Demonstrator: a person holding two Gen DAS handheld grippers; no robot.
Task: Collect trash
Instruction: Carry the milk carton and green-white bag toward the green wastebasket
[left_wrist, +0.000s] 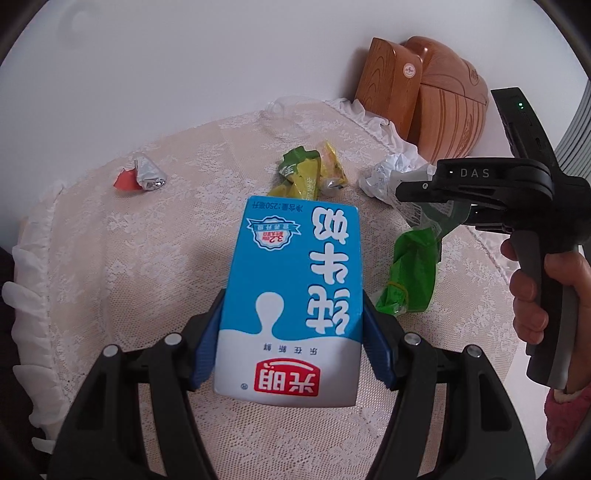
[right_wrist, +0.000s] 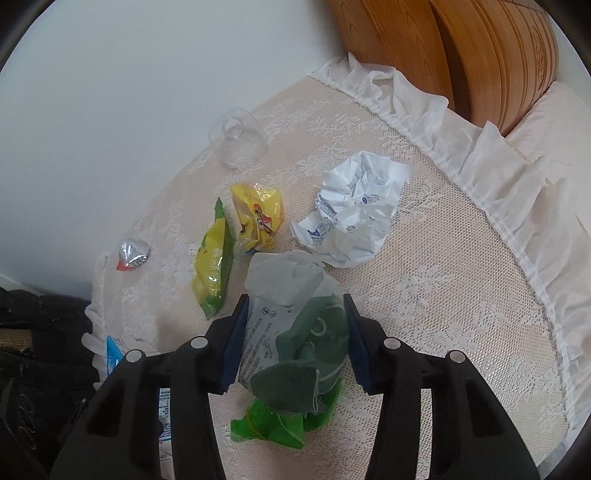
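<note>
My left gripper (left_wrist: 293, 317) is shut on a blue and white milk carton (left_wrist: 295, 295), held above the lace-covered table (left_wrist: 129, 266). My right gripper (right_wrist: 295, 317) is shut on a green and grey plastic wrapper (right_wrist: 295, 350), which hangs down from the jaws; in the left wrist view that wrapper (left_wrist: 413, 273) dangles under the right gripper (left_wrist: 410, 194). On the table lie a yellow-green snack bag (right_wrist: 214, 258), a crumpled yellow wrapper (right_wrist: 258, 214), a crumpled white paper (right_wrist: 354, 218) and a silver-red foil wrapper (right_wrist: 131, 254).
A clear plastic cup (right_wrist: 238, 138) lies on its side near the white wall. Wooden boards (left_wrist: 424, 99) lean at the back right. The tablecloth has a white ruffled edge (right_wrist: 498, 177). Dark fabric (right_wrist: 33, 350) is at the left.
</note>
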